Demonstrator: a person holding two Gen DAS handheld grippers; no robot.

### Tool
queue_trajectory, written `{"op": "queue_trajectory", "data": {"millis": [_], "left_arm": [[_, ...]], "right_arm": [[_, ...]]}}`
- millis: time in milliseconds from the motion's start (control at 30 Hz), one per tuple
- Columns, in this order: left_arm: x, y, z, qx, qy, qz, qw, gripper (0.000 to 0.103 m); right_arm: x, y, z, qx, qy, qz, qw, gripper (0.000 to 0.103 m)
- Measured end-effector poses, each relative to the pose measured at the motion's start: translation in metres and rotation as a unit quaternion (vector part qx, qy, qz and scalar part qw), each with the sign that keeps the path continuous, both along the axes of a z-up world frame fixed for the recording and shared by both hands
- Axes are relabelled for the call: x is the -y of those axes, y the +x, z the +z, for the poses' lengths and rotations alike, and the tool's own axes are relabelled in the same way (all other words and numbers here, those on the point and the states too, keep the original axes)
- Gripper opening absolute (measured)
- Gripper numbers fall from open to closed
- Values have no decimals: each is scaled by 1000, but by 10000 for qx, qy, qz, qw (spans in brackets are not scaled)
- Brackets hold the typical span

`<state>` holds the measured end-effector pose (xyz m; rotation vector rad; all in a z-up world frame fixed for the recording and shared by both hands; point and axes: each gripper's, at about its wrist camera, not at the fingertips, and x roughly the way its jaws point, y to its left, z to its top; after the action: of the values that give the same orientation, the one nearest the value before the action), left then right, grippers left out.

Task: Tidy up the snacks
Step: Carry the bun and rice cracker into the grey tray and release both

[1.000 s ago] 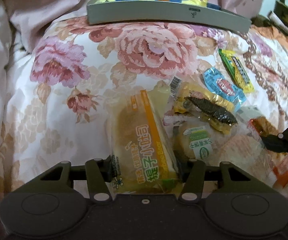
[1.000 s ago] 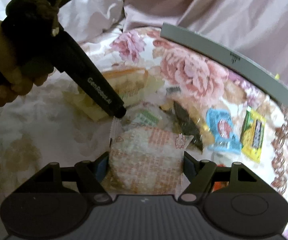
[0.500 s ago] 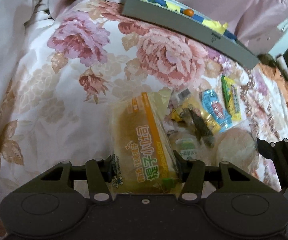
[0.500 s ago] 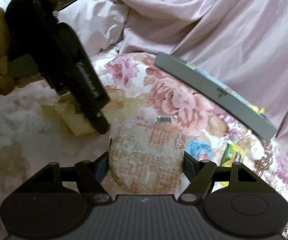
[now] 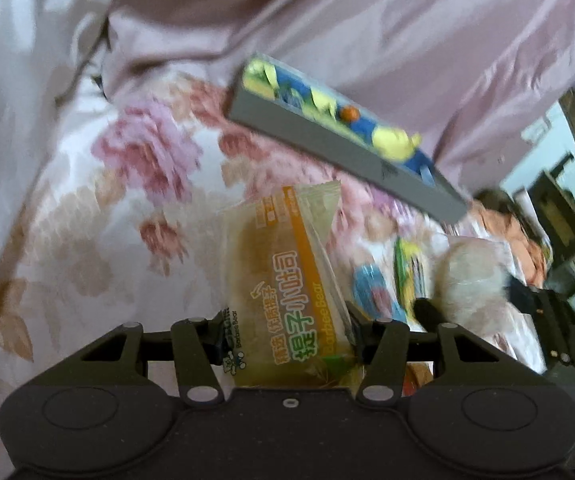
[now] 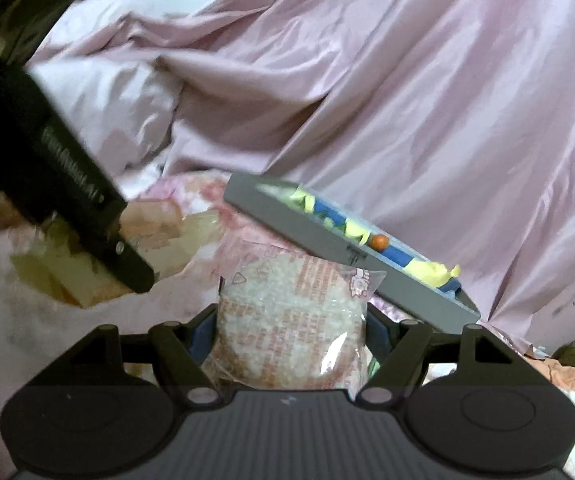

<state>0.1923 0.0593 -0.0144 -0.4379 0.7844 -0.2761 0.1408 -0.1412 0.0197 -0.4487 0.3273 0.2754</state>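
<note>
My left gripper (image 5: 285, 326) is shut on a wrapped toast bread packet (image 5: 283, 276) with orange lettering, held up off the floral bedspread (image 5: 135, 184). My right gripper (image 6: 291, 324) is shut on a round rice cracker packet (image 6: 287, 320) printed in red, also lifted. In the left wrist view the rice cracker packet (image 5: 467, 280) and the right gripper (image 5: 463, 312) show at the right. In the right wrist view the left gripper (image 6: 139, 276) crosses at the left with the toast bread packet (image 6: 155, 240). A grey tray (image 5: 339, 148) holding yellow and blue snacks lies ahead, also the grey tray (image 6: 327, 248) in the right wrist view.
A blue packet (image 5: 371, 292) and a yellow-green packet (image 5: 407, 272) lie on the bedspread between the two grippers. Pink satin bedding (image 6: 407, 100) rises behind the tray. Furniture (image 5: 563, 224) stands beyond the bed's right edge.
Both grippers have lifted their packets up off the bedspread and tilted upward, so the tray and pink bedding now fill more of each view. The left gripper has rolled.
</note>
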Motion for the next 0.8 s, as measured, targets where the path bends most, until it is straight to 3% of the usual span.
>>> {"op": "queue_trajectory", "data": {"millis": [267,433,567,800], "left_arm": [[3,40,29,901,-66,931,9915,53],[17,79,57,1657,0,1067,9804,53],[25,113,49,1646,-255,1194,9788,53],[26,142,37,1849,-108,1214,9752,53]], "right_arm": [[5,29,13,934,-81,-89,9956,78],[18,69,26,1444,165,-502,9881,78],[27,109,22,1404,359,-865,9857,78],[30,161,12,1282,439,-1038,9853,78]]}}
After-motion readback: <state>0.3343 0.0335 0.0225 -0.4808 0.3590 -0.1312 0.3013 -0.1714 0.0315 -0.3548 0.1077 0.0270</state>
